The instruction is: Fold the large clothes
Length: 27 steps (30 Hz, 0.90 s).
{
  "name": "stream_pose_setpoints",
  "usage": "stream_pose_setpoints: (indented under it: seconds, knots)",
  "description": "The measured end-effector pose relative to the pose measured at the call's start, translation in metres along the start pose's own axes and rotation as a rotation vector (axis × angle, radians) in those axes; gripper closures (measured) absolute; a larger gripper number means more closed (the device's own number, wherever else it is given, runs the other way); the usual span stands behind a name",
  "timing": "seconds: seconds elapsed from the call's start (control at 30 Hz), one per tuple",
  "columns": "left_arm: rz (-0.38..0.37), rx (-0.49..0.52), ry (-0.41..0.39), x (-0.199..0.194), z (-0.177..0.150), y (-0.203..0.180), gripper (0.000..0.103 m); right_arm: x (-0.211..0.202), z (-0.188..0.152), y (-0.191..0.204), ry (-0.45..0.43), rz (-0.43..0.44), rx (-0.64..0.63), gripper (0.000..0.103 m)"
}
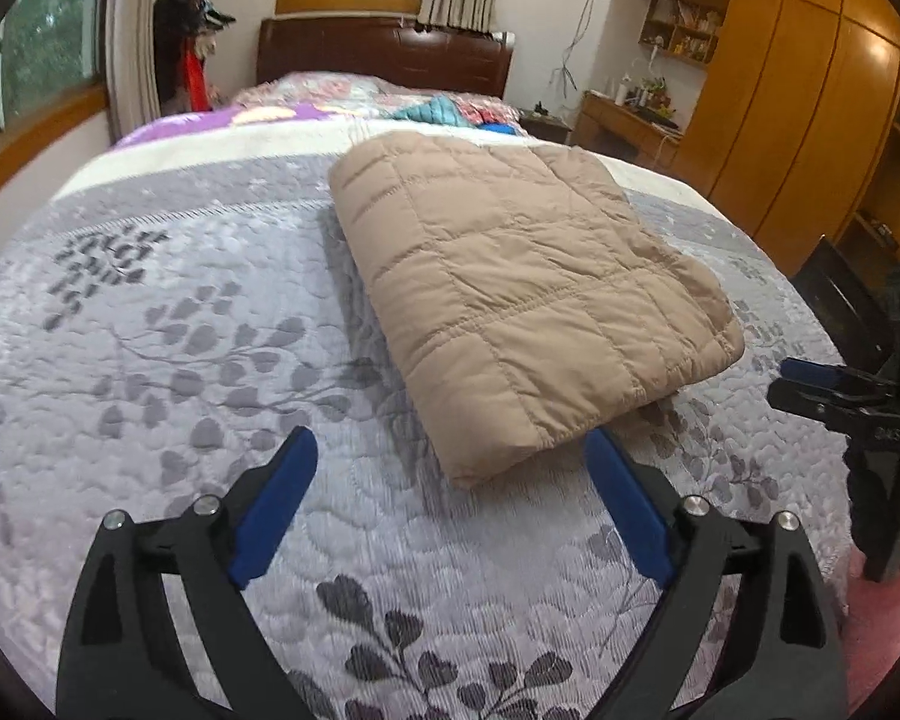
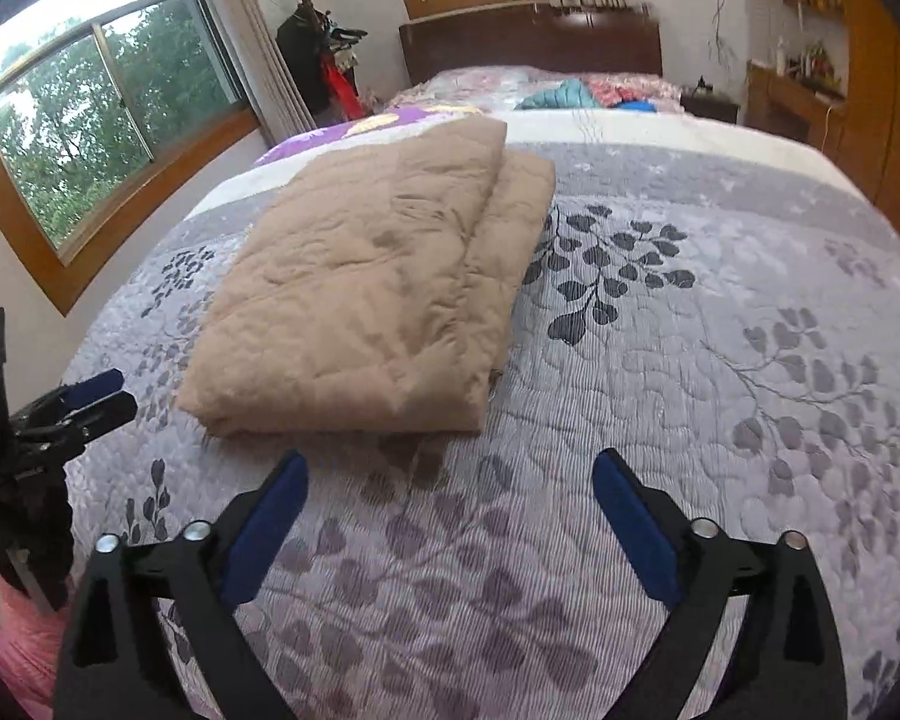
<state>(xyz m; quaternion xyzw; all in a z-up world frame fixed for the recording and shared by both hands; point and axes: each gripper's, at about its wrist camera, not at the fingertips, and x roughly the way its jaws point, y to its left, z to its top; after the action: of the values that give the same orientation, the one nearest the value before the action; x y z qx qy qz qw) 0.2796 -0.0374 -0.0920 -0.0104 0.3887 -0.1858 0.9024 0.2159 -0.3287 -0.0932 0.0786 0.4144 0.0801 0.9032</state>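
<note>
both gripper jaws wide, folded jacket (image 1: 528, 294) on bedspread (image 1: 180, 312)

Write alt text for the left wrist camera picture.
A tan quilted garment, folded into a thick rectangle, lies on a grey leaf-patterned bedspread. The left hand-held gripper is open in front of its near corner, holding nothing; the right hand-held gripper shows at the right edge.

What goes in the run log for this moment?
left gripper: open, empty | right gripper: open, empty | tan quilted garment: folded, lying on bed
</note>
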Motion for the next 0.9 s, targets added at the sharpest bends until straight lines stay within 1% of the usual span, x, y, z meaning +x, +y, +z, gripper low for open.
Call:
stream_pose_setpoints:
  seconds: [0.07, 0.2, 0.27, 0.37, 0.47, 0.6, 0.77, 0.9]
  knots:
    - [0.033, 0.005, -0.01, -0.008, -0.003, -0.003, 0.012, -0.007, -0.001, 0.005, -0.011, -0.009, -0.004, 0.004]
    - [0.04, -0.014, -0.033, -0.026, -0.012, -0.006, 0.01, -0.025, -0.009, 0.019, -0.045, -0.036, -0.021, 0.004]
    - [0.054, -0.009, -0.037, -0.034, -0.016, -0.008, 0.01, -0.03, -0.014, 0.026, -0.042, -0.043, -0.026, 0.004]
    - [0.058, -0.013, -0.051, -0.045, -0.023, -0.011, 0.009, -0.036, -0.02, 0.032, -0.048, -0.032, -0.033, 0.004]
    - [0.062, -0.015, -0.058, -0.055, -0.029, -0.015, 0.009, -0.043, -0.026, 0.039, -0.06, -0.047, -0.046, 0.004]
    - [0.071, -0.018, -0.06, -0.063, -0.037, -0.018, 0.009, -0.05, -0.034, 0.046, -0.072, -0.065, -0.053, 0.004]
    - [0.107, -0.024, -0.076, -0.071, -0.044, -0.018, 0.009, -0.058, -0.04, 0.05, -0.085, -0.102, -0.045, 0.004]
    - [0.119, -0.026, -0.079, -0.076, -0.048, -0.019, 0.009, -0.062, -0.044, 0.053, -0.093, -0.123, -0.048, 0.004]
